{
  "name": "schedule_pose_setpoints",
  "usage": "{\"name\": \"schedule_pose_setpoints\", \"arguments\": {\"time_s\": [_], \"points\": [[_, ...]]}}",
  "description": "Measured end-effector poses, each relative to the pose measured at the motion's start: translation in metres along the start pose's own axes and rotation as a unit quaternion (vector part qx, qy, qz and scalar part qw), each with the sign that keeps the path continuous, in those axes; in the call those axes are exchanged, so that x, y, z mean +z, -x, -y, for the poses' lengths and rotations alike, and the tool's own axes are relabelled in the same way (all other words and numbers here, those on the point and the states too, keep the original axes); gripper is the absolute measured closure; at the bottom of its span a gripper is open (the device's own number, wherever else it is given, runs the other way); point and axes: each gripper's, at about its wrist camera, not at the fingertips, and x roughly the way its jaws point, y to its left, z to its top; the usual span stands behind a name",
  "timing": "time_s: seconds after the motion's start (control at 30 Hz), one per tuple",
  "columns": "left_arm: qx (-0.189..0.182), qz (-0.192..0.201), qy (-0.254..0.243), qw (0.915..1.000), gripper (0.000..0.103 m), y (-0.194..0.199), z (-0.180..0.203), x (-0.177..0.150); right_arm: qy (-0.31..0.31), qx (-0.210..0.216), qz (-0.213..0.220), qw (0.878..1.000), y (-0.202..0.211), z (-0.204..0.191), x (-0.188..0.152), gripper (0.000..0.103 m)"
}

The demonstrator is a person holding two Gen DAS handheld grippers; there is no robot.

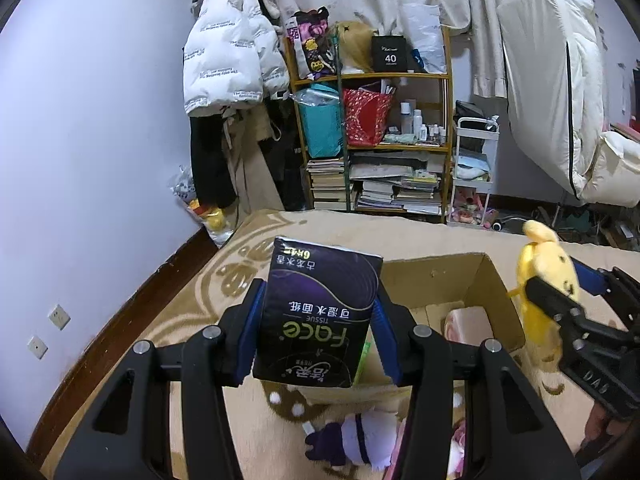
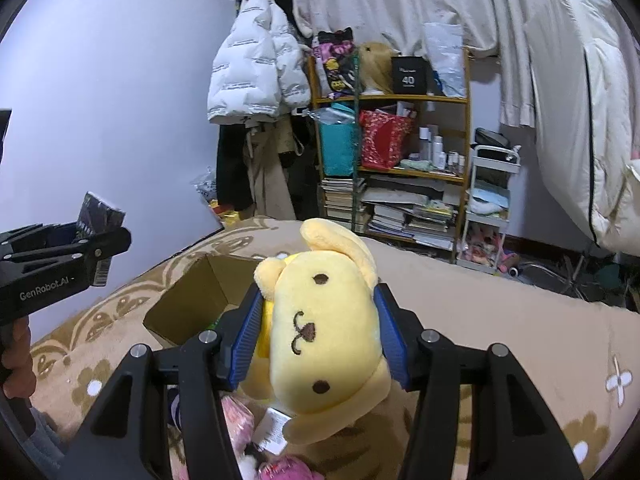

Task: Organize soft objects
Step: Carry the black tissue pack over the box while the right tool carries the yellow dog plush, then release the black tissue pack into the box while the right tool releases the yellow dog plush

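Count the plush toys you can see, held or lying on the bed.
3, maybe more hidden: the yellow plush in the right gripper, a purple plush on the blanket under the left gripper, and a pink plush low.

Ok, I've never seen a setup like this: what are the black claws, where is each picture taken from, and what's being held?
There is no robot here. A person holds a two-finger tool in each hand, and a fisheye camera on each tool looks forward along its fingers.

The left wrist view shows the left tool shut on a dark tissue pack. The right wrist view shows the right tool shut on a yellow plush dog. Each tool also shows at the edge of the other's picture.

Below lies a beige flower-patterned blanket with an open cardboard box on it. More soft toys lie nearer the cameras, including a purple plush and pink ones.
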Motion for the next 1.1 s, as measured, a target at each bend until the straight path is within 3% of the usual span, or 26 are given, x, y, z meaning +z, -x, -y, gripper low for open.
{"name": "schedule_pose_setpoints", "arguments": {"time_s": [0.37, 0.7, 1.1], "points": [[-0.031, -0.039, 0.002, 0.9988, 0.054, -0.034, 0.011, -0.002, 0.025, 0.025, -0.006, 0.999, -0.031, -0.013, 0.003, 0.045], [-0.041, -0.093, 0.011, 0.9947, 0.054, -0.070, 0.012, -0.017, 0.018, 0.038, -0.038, 0.998, -0.057, -0.002, -0.015, 0.045], [-0.044, -0.121, 0.016, 0.9915, 0.054, -0.091, 0.015, -0.019, 0.010, 0.049, -0.052, 0.997, -0.066, 0.004, -0.024, 0.044]]}}
